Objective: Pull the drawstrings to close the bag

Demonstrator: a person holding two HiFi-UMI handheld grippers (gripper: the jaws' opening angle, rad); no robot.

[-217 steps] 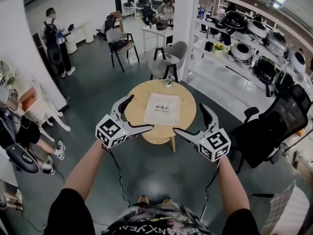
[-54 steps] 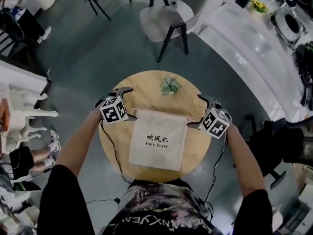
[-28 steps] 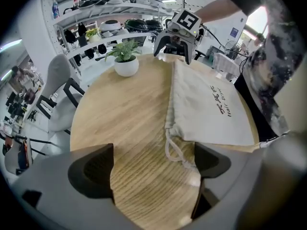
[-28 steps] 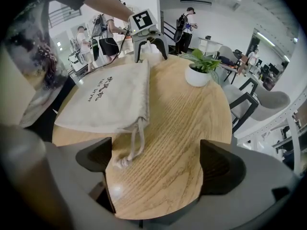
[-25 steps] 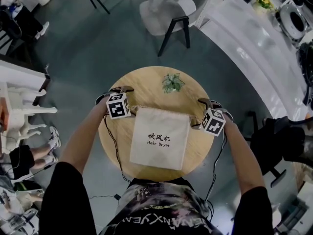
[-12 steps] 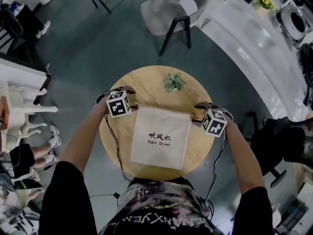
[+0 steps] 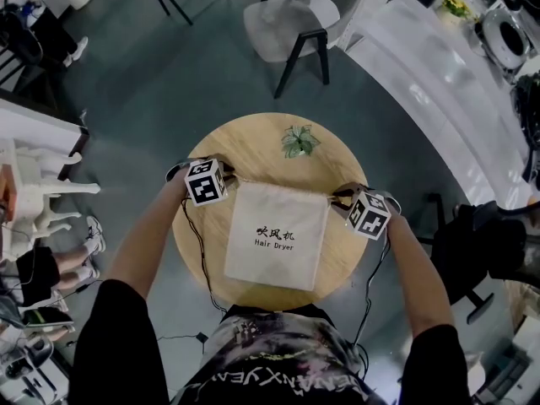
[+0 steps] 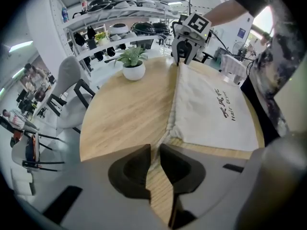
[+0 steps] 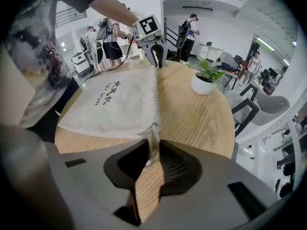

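The bag [image 7: 277, 236] lies flat on the table [image 7: 253, 142], mouth toward 12 o'clock; your left claw [image 8: 154, 152] at its 10 o'clock and right claw [image 9: 153, 152] at its 2 o'clock have just closed onto the left drawstring [image 8: 163, 135] and right drawstring [image 9: 153, 138], so pull both outward together, level and steady.

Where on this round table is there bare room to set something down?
Bare wood: the far strip of table between the top edge of the bag and the plant, and the margins beside the bag. Crowded: the bag's top corners, where the left gripper and right gripper have just closed their jaws on the drawstrings.
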